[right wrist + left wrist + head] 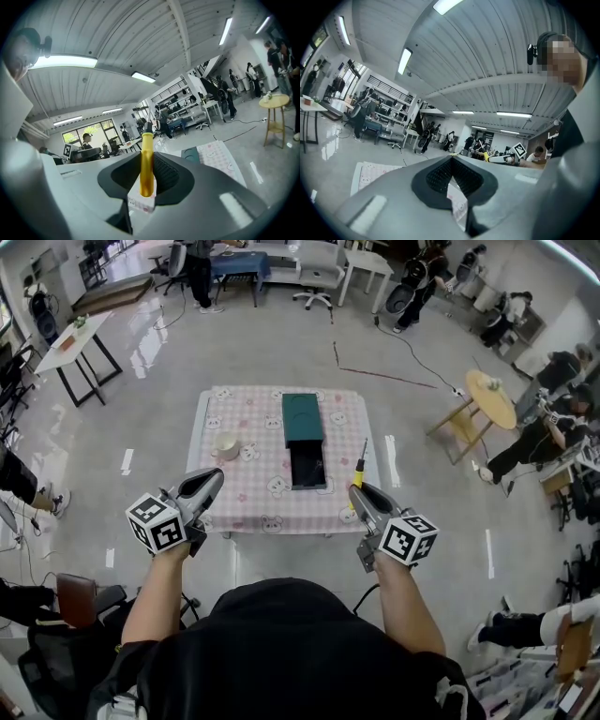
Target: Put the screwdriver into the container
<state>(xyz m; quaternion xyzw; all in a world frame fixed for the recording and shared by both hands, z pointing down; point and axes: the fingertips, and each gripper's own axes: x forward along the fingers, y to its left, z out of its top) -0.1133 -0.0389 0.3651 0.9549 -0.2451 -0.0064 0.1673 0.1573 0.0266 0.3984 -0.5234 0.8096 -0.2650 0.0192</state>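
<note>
The screwdriver [359,461] has a yellow handle and a dark shaft pointing away from me. My right gripper [355,490] is shut on its handle, above the table's front right edge. In the right gripper view the yellow handle [146,173] stands upright between the pads of the right gripper [147,157]. The container [303,416] is a dark green box at the table's middle, with a black drawer [307,465] pulled out toward me; it is also the container [190,153] seen past the jaws. My left gripper [217,476] is shut and holds nothing, over the front left; the left gripper [452,160] shows its pads meeting.
A pink checked cloth covers the small table [246,514]. A cream cup [225,445] stands left of the drawer. A round wooden side table [491,397] is off to the right. People and office chairs stand around the room's edges.
</note>
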